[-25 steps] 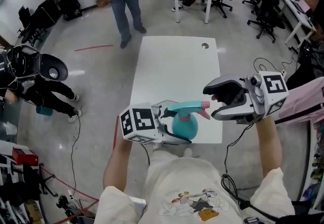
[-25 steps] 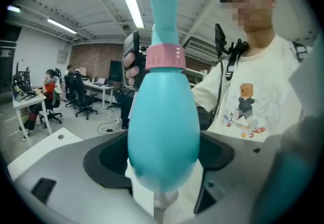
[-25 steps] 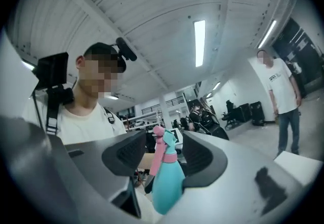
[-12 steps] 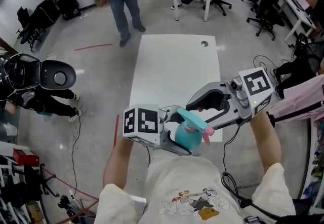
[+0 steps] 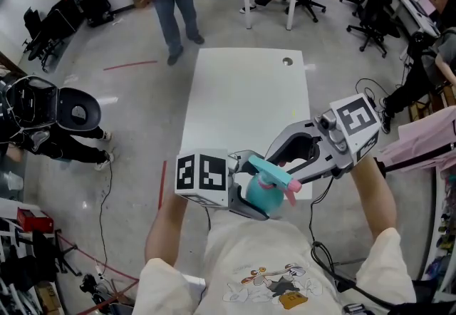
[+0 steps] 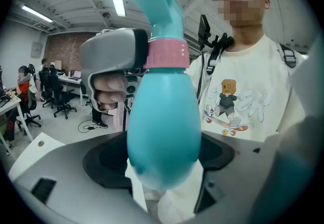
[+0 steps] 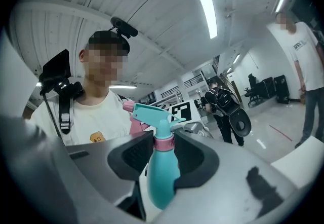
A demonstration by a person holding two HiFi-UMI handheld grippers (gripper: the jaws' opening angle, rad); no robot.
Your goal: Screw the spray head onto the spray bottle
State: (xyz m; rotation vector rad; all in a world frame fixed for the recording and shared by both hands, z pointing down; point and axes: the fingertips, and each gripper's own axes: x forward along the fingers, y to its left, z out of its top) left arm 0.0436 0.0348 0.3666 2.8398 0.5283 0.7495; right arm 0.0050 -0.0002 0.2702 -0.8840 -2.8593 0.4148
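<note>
Bottle (image 6: 162, 132) is clamped in left gripper (image 5: 249, 190); right gripper (image 5: 277, 169), jaws just closing, is pressed on collar (image 7: 163, 143); cross-threading is risked by tilt.

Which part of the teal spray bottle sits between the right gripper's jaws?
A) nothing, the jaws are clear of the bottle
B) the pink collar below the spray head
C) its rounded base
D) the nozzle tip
B: in the right gripper view, the right gripper has its jaws, which have just been closing, on either side of the pink collar with the pads against it, while the left gripper holds the spray bottle by its body.
</note>
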